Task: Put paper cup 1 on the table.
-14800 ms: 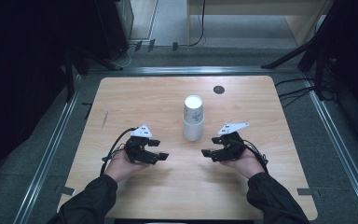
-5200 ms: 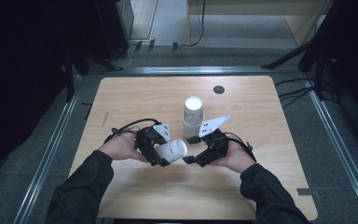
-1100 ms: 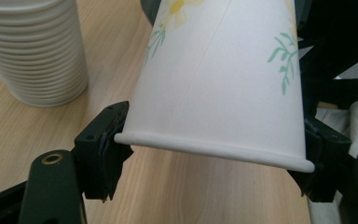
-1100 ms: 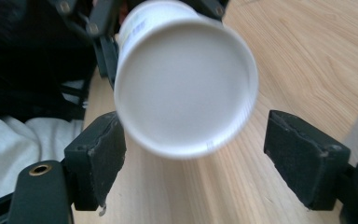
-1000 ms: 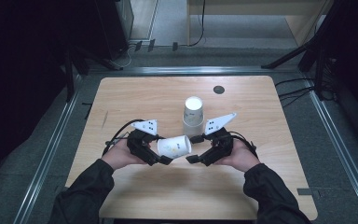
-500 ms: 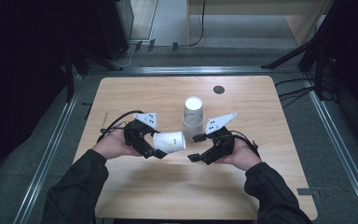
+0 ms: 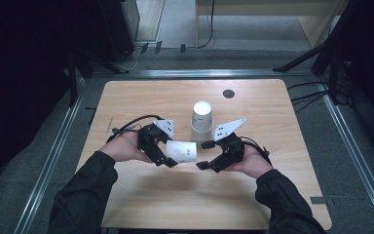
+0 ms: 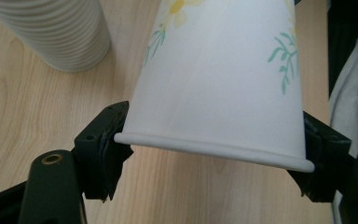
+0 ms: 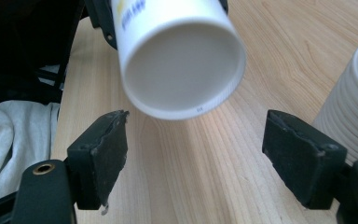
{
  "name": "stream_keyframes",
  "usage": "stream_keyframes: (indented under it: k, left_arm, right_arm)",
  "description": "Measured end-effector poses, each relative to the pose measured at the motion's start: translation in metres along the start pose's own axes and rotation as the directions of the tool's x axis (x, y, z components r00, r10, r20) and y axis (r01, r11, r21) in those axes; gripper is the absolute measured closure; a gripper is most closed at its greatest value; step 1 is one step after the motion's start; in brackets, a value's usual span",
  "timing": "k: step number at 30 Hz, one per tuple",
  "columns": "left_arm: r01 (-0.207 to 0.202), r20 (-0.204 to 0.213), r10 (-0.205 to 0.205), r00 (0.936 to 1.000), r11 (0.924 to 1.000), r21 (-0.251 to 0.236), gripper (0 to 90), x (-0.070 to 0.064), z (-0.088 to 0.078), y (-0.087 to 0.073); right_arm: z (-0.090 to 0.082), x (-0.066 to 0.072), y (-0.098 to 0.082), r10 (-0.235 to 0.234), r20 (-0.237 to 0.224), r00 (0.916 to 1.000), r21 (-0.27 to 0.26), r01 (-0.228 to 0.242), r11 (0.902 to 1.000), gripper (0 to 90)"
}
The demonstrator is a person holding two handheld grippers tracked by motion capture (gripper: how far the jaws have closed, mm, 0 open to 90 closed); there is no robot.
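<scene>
A white paper cup (image 7: 181, 151) printed with flowers lies level above the wooden table (image 7: 175, 200), its base pointing right. My left gripper (image 7: 168, 153) is shut on the cup's rim. In the left gripper view the pads (image 8: 109, 140) press on both sides of the rim of the cup (image 8: 223, 79). My right gripper (image 7: 202, 156) is open just right of the cup's base, without touching it. In the right gripper view the recessed base of the cup (image 9: 182, 60) faces me above the spread jaws of the right gripper (image 9: 196, 144).
A stack of upturned paper cups (image 7: 202, 117) stands on the table just behind the grippers, also seen as the ribbed stack (image 8: 60, 32) and the stack (image 9: 354, 126). A black round hole (image 7: 229, 93) sits near the far edge. Metal rails and cables run along the floor.
The left hand has shifted slightly with the cup still in its jaws. The right hand has kept still, jaws spread.
</scene>
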State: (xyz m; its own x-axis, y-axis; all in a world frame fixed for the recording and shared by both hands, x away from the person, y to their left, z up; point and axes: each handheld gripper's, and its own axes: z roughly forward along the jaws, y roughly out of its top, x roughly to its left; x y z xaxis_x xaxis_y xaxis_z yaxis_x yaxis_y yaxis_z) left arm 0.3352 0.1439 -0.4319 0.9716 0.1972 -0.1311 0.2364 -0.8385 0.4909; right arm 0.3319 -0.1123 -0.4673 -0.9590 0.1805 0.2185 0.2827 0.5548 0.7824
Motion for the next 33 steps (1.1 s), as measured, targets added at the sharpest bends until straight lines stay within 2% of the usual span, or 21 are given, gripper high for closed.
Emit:
stream_keyframes:
  k: [2, 3, 5, 19, 26, 33]
  left_arm:
    - [-0.006, -0.003, 0.006, 1.0000, 0.9990, 0.044, 23.1, -0.001, 0.006, 0.000]
    - [-0.006, -0.003, 0.006, 1.0000, 0.9990, 0.044, 23.1, -0.001, 0.006, 0.000]
    - [-0.002, -0.004, 0.003, 1.0000, 0.9971, 0.076, 23.1, -0.002, 0.012, 0.001]
    - [0.009, 0.021, -0.013, 0.9997, 0.9873, 0.159, 23.1, -0.004, 0.029, 0.006]
    - [-0.006, 0.036, 0.001, 0.9994, 0.9875, 0.157, 23.1, -0.008, 0.030, 0.009]
    - [-0.014, 0.042, 0.008, 0.9991, 0.9897, 0.143, 23.0, -0.009, 0.029, 0.009]
  right_arm:
    - [0.002, 0.001, 0.000, -0.011, -0.001, 0.9999, 0.001, 0.011, 0.9999, 22.7]
    - [0.002, 0.001, 0.000, -0.011, -0.001, 0.9999, 0.001, 0.011, 0.9999, 22.7]
    - [0.005, 0.003, 0.001, -0.018, -0.010, 0.9998, 0.008, 0.018, 0.9998, 23.0]
    - [0.032, 0.007, 0.004, -0.060, -0.052, 0.9968, 0.064, 0.064, 0.9959, 25.3]
    - [0.044, 0.009, 0.005, -0.072, -0.080, 0.9942, 0.085, 0.078, 0.9933, 27.4]
    - [0.047, 0.011, 0.007, -0.095, -0.070, 0.9931, 0.097, 0.101, 0.9902, 32.5]
